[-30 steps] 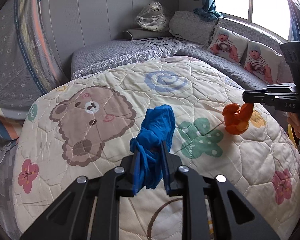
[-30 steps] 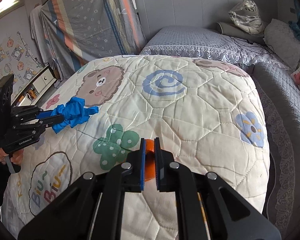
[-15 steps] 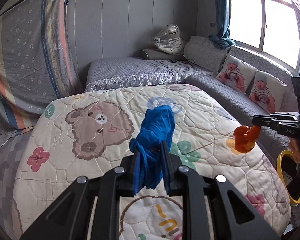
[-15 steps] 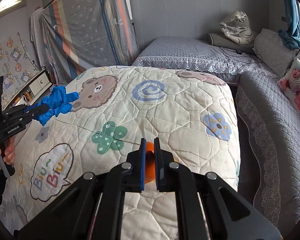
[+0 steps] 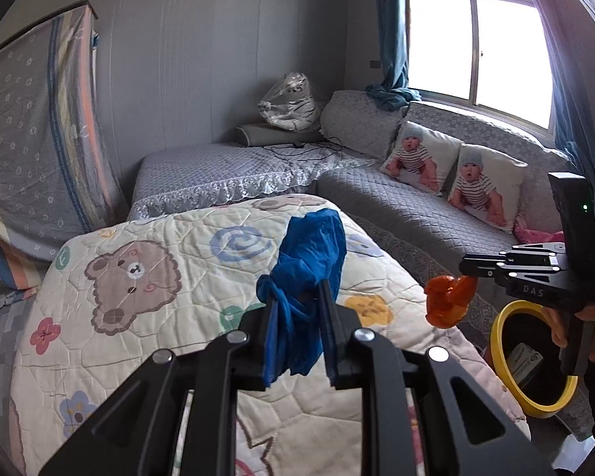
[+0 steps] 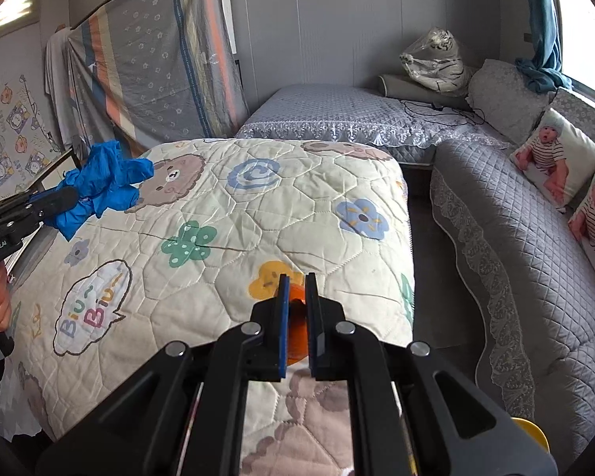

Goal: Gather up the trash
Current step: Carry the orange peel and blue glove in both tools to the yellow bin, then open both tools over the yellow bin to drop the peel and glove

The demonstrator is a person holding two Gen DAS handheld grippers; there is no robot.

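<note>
My left gripper (image 5: 297, 309) is clenched on a crumpled blue glove (image 5: 307, 269), which bunches up between the pads and stands above them at the centre of the left wrist view. My right gripper (image 6: 297, 309) is pinched tight on a small orange scrap (image 6: 296, 327), only a sliver of it visible between the jaws low in the right wrist view; from the left wrist view that scrap (image 5: 448, 301) hangs off the fingertips at right of centre. Both pieces are lifted clear of the quilt (image 6: 258, 206) with its bear and flower prints, which lies below both grippers with no other litter on it that I can see.

Beyond the quilt's lower right edge, a yellow-rimmed bin (image 5: 496, 333) sits on the floor, near the grey quilted sofa (image 5: 436, 214); the orange scrap is just left of its rim in the frame.

I judge the pickup done and the carry to the bin under way. Next I must bring each gripper over the bin's mouth and let go there, the right first since it is nearer. The glove is limp and may cling to a pad.
</note>
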